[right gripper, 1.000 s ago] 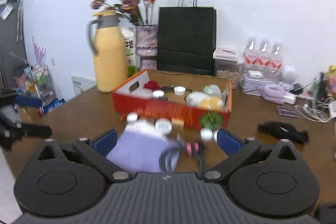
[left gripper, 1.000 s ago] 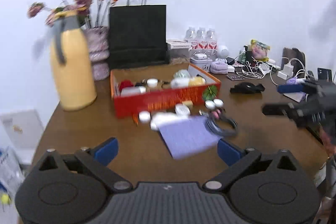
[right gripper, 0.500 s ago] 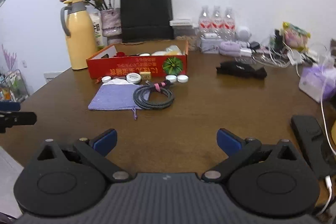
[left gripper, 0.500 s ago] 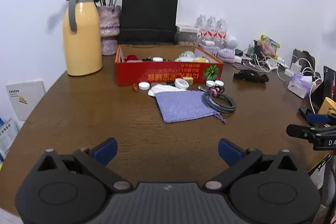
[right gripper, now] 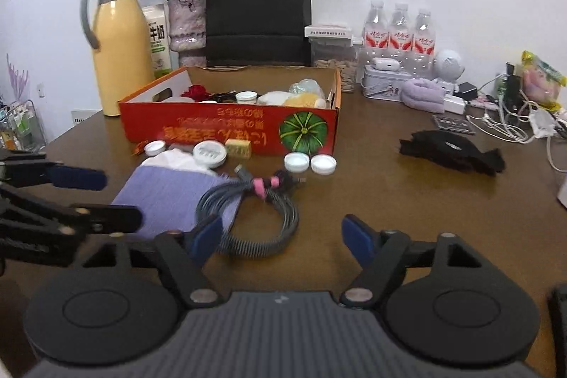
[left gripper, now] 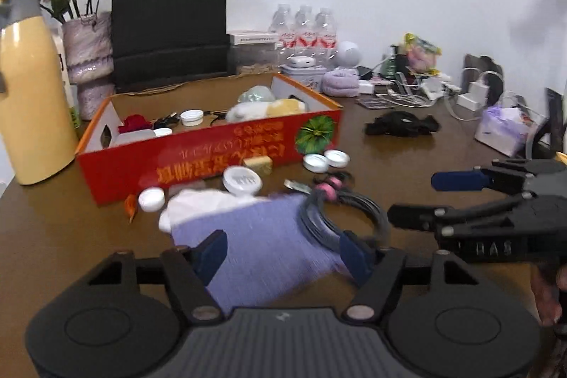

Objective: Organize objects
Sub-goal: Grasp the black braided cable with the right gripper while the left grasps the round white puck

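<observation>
A red cardboard box [left gripper: 212,151] [right gripper: 226,126] holds small items at the table's middle. In front of it lie a purple cloth pouch [left gripper: 262,247] [right gripper: 170,193], a coiled grey cable [right gripper: 248,211] [left gripper: 340,215] with a pink tie, several white lids [right gripper: 306,162] and a small tan block [right gripper: 238,147]. My left gripper [left gripper: 285,252] is open and empty, just above the pouch. My right gripper [right gripper: 281,238] is open and empty, just in front of the cable coil. Each gripper also shows in the other's view: the right gripper [left gripper: 418,201], the left gripper [right gripper: 113,197].
A yellow thermos [right gripper: 118,45], a flower vase [right gripper: 186,23] and a black paper bag [right gripper: 258,9] stand behind the box. Water bottles [right gripper: 398,34], a tin, a purple towel [right gripper: 423,89], a black cloth [right gripper: 450,151] and chargers with cables [right gripper: 510,126] fill the right side.
Both grippers have moved forward toward the pouch and cable, after pulling back half a second ago. Both stay open and empty. The objects on the table have not moved.
</observation>
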